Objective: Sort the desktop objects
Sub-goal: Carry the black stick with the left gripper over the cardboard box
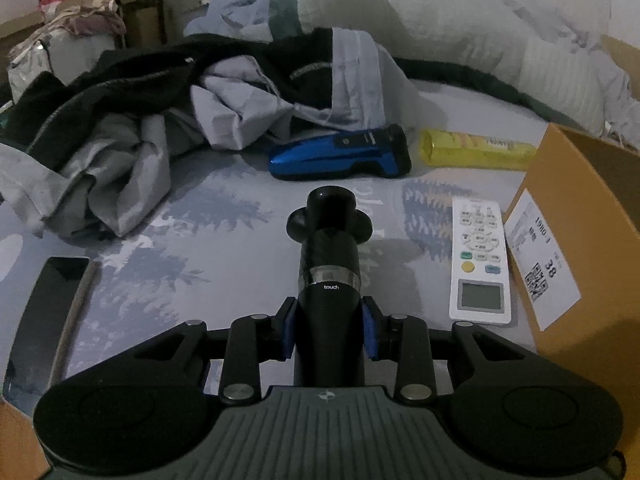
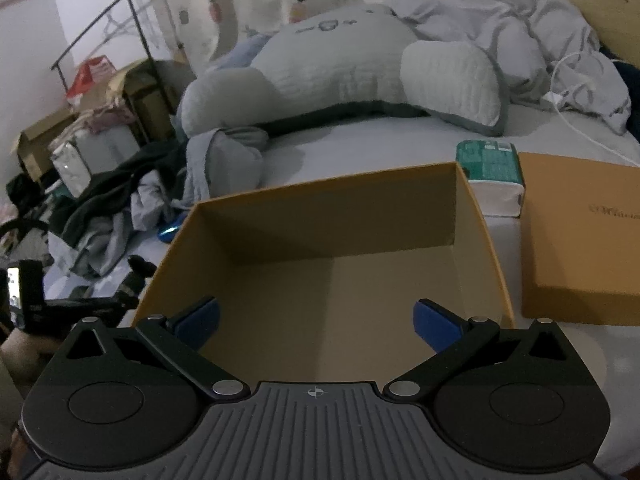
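Seen along the left claw [image 1: 330, 334], its blue pads are pressed against both sides of a black cylindrical device with a knobbed head and a silver band [image 1: 329, 248], so it is gripping that device, which is held out above the pale patterned bed sheet [image 1: 200, 216]. Beyond it lie a glossy blue and black electric shaver [image 1: 340, 154] and, just to the shaver's right, a yellow plastic-wrapped tube [image 1: 476, 150]. A white remote control with a small screen [image 1: 480, 260] lies just beside the outer wall of an orange cardboard box [image 1: 580, 216] on the right. A dark flat phone-like slab [image 1: 48, 308] sits at the left, and a heap of grey and black clothes [image 1: 140, 120] lies behind.

Seen along the right claw [image 2: 316, 322], the jaws stand wide apart and hold nothing, poised over the near rim of the box [image 2: 320, 248], whose inside looks bare as far as I can see. To its right sit its orange lid [image 2: 580, 240] and a green and white tissue pack [image 2: 492, 172].

My guess is that the black device is bound for the box. To do that well, the left claw should keep its squeeze firm, since the round body could roll between the pads, carry it rightwards clear over the box wall, lower it close to the floor, and only then loosen. The right claw would do best to stay out of the way.
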